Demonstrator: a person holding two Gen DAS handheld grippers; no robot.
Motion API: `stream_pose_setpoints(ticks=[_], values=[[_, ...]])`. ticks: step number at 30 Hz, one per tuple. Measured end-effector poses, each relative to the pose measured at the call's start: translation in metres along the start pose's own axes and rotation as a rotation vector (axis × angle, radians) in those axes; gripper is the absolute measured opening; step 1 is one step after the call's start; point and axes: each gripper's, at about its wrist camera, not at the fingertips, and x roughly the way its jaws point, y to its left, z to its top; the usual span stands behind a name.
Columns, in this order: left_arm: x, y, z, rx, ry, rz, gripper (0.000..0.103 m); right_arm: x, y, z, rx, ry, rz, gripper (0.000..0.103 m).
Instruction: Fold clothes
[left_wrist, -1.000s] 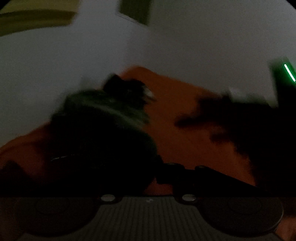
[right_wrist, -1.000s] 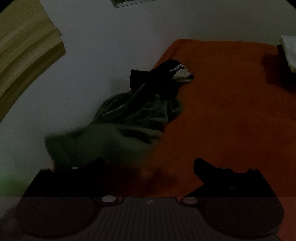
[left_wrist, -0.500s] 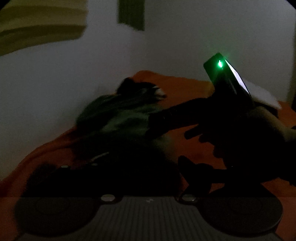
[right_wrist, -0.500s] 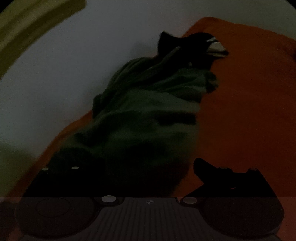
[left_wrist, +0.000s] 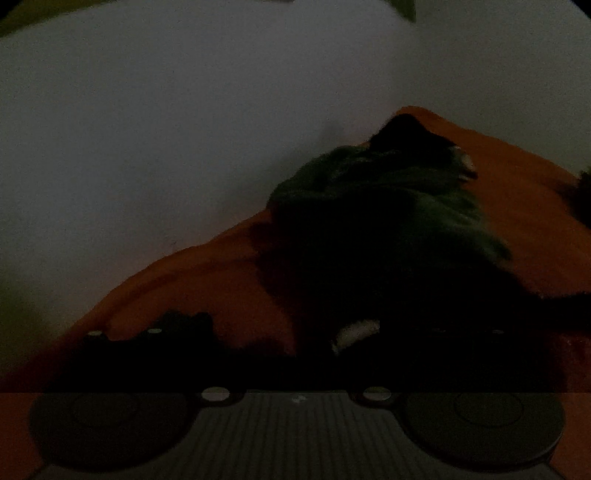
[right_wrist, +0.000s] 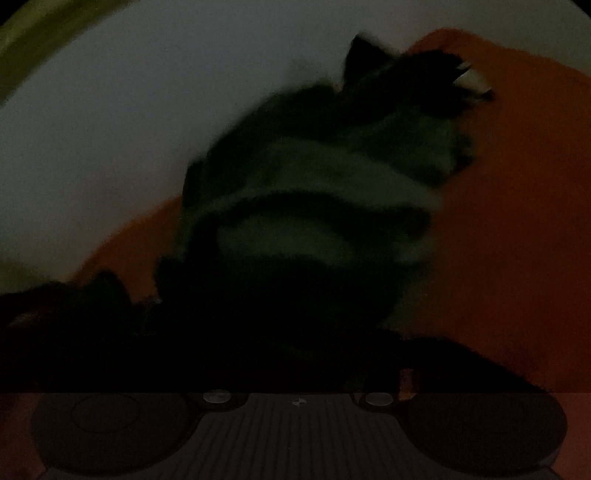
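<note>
A crumpled green garment (left_wrist: 388, 206) lies on the orange bed sheet (left_wrist: 207, 280) against the wall, with a black garment (left_wrist: 406, 136) at its far end. My left gripper (left_wrist: 317, 326) has its jaws opening wide. The green garment's dark near end, with a white label (left_wrist: 354, 332), lies loose between them. In the right wrist view the green garment (right_wrist: 332, 192) fills the middle, the black garment (right_wrist: 402, 70) beyond it. My right gripper (right_wrist: 295, 332) is low over the near end, its jaws closing on the fabric, and its fingers are almost lost in the dark.
A pale wall (left_wrist: 166, 129) runs along the left of the bed. Bare orange sheet (right_wrist: 517, 206) spreads to the right of the clothes. Something dark (right_wrist: 55, 302) sits at the left edge of the right wrist view. The scene is very dim.
The left jaws have spread and let go of the green cloth, and the view has swung left. The right gripper has dropped onto the garment's near end and its jaws have drawn in.
</note>
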Motion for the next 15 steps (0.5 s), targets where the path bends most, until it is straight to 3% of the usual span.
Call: stream_pose_setpoints(ticks=[7,11,12,13,14,15], values=[[0.052,-0.021,0.057,-0.008,0.016,-0.054,0.103,-0.091,-0.059,0.001,0.128,-0.206,-0.022,0.005],[0.080,-0.045,0.063,0.026,0.075,-0.060,0.103,-0.130,-0.098,-0.008,0.164,-0.266,-0.072,0.002],[0.087,-0.051,0.061,0.037,0.087,-0.058,0.087,-0.135,-0.104,-0.012,0.172,-0.272,-0.078,0.002],[0.092,-0.054,0.059,0.030,0.103,-0.068,0.063,-0.138,-0.108,-0.015,0.170,-0.274,-0.085,0.002],[0.097,-0.055,0.057,0.010,0.122,-0.084,0.007,-0.141,-0.111,-0.019,0.166,-0.275,-0.088,0.002],[0.095,-0.055,0.055,-0.021,0.118,-0.081,0.009,-0.143,-0.114,-0.023,0.168,-0.278,-0.089,0.002]])
